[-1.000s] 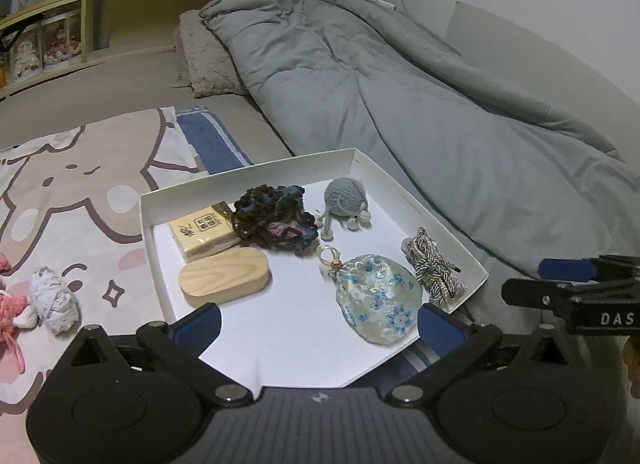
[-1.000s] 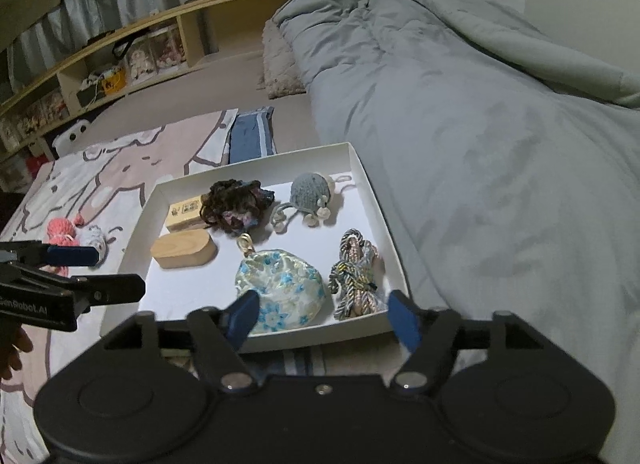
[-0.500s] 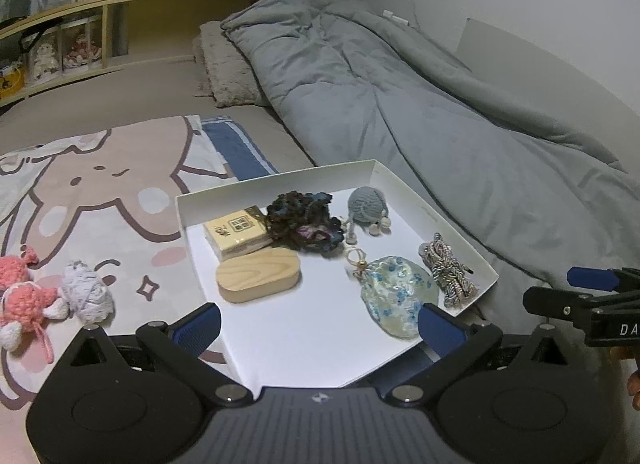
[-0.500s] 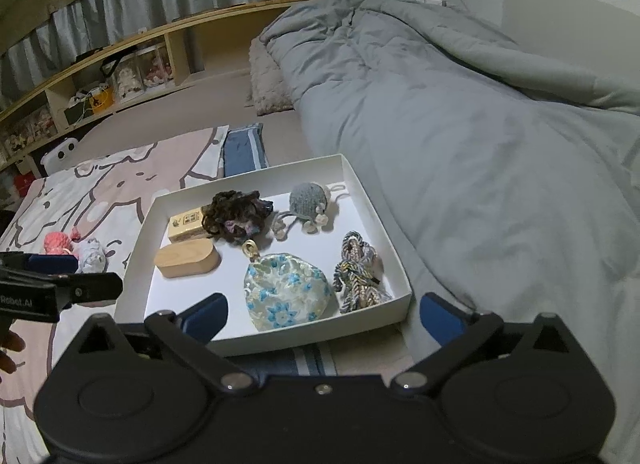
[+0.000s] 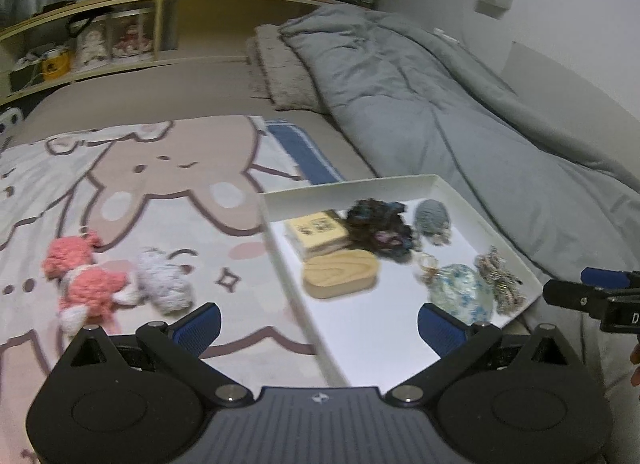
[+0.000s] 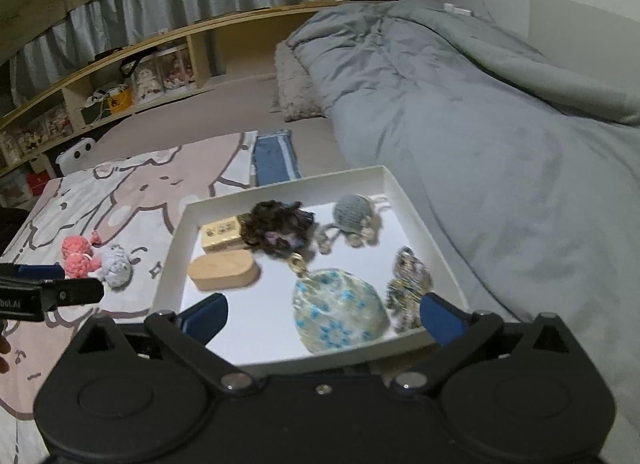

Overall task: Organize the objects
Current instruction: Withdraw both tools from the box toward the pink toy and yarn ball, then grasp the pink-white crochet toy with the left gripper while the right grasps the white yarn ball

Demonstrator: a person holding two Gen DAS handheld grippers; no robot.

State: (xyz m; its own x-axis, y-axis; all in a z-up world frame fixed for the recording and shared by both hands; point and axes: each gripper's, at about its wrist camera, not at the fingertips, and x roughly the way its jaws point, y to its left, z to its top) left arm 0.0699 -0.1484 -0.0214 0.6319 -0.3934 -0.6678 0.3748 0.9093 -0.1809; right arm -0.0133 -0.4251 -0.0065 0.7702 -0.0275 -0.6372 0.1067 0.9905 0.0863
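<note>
Left wrist view: white tray (image 5: 352,185) on the bed, holding a wooden box (image 5: 340,273), a yellow block (image 5: 316,233), dark yarn (image 5: 378,224), a grey knit toy (image 5: 432,217), a blue flower pouch (image 5: 460,296) and a rope bundle (image 5: 500,284). Just past the wide-open, empty left gripper (image 5: 319,324), a bit to its right. Pink toy (image 5: 80,276) and grey toy (image 5: 164,284) outside on the bunny blanket (image 5: 160,168), ahead and left.

Right wrist view: same tray (image 6: 412,208) straight ahead of the right gripper (image 6: 323,311), wide open too, nothing between the fingers, just been opening.

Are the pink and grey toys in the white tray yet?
No, both out. The pink toy and grey toy lie on the blanket, left of the tray.
</note>
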